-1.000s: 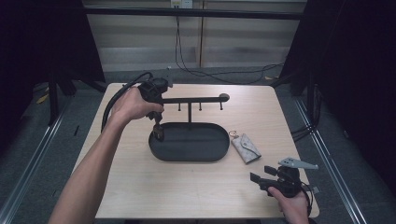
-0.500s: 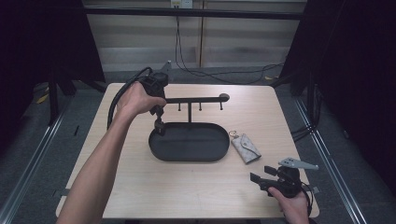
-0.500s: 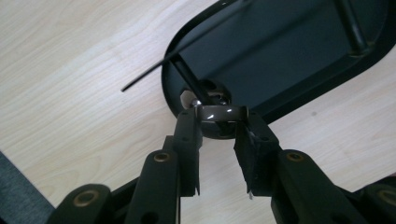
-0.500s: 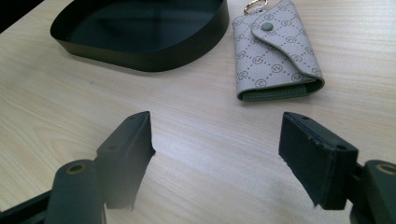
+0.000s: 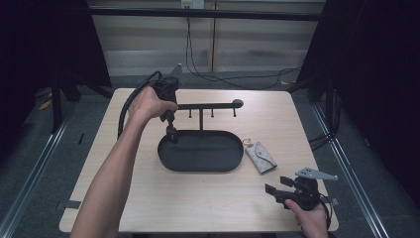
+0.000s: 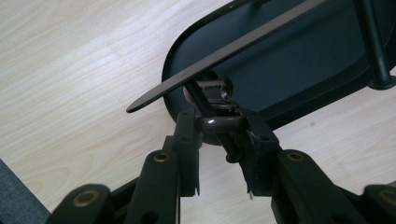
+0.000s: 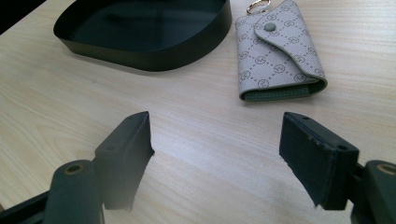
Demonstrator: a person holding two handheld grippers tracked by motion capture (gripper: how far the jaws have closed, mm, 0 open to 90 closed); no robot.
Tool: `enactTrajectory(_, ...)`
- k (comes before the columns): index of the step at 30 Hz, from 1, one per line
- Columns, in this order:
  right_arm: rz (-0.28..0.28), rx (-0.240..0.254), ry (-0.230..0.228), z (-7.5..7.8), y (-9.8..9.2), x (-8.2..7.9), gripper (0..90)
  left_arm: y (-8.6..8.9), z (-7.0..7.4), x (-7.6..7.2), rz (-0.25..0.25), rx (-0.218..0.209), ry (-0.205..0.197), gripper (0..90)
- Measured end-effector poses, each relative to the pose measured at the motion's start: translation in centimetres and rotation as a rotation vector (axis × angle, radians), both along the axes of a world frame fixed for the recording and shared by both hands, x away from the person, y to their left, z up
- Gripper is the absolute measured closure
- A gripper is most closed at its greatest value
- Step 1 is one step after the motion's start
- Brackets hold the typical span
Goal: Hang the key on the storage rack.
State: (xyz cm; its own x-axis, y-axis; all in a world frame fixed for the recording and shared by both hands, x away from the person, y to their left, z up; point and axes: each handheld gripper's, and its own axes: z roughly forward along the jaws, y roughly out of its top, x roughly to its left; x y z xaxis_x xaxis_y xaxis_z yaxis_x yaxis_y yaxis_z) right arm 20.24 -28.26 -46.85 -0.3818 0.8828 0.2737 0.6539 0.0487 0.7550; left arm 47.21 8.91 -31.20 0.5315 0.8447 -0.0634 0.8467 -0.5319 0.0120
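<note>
The pale wooden table (image 5: 148, 198) stands in a dark room with cables on the floor behind it. On it is a black oval tray (image 5: 200, 153) with a post and a crossbar (image 5: 208, 105) that carries small hooks. Just beside the tray, at its right end, lies a grey key pouch (image 5: 261, 157) with a ring.

The left gripper (image 6: 219, 140) is pinching a dark object (image 6: 219, 122) with shiny metal on it; I cannot tell exactly what it is. It hangs over the left end of the tray, under the end of the crossbar. Compared with one second ago, this hand has gone a little up and back toward the bar, so I think the object is being brought to a hook.

The right gripper (image 7: 217, 154) rests near the front right corner of the table. Its jaws have just been opening, with nothing between them, and they point at the pouch. It probably prepares to take the pouch next.
</note>
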Motion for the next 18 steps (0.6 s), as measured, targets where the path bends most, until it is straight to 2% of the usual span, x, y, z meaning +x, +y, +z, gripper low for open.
enactTrajectory(4,-0.002,-0.001,0.000,-0.03,-0.01,0.03,24.9,-0.29,-0.13,-0.18,-0.024,0.012,-0.007,68.0)
enactTrajectory(7,-0.003,-0.008,-0.001,-0.01,0.08,0.01,24.6,-0.43,-0.16,-0.20,-0.042,0.029,-0.010,55.1)
enactTrajectory(9,-0.005,-0.010,-0.003,-0.02,0.07,0.01,24.5,-0.55,-0.19,-0.31,-0.035,0.022,-0.010,52.8)
enactTrajectory(11,-0.009,-0.009,-0.004,-0.05,0.00,0.07,24.5,-0.51,-0.15,-0.36,-0.046,0.017,-0.006,45.3)
enactTrajectory(14,-0.010,-0.009,-0.002,-0.05,0.03,0.10,24.5,-0.53,-0.17,-0.52,-0.048,0.021,-0.001,42.6)
enactTrajectory(15,-0.010,-0.010,0.002,-0.04,0.10,0.13,24.5,-0.44,-0.23,-0.73,-0.044,0.004,0.003,39.8)
enactTrajectory(18,-0.011,-0.011,0.003,-0.06,0.12,0.13,24.5,-0.17,-0.22,-0.81,-0.052,-0.002,0.002,36.9)
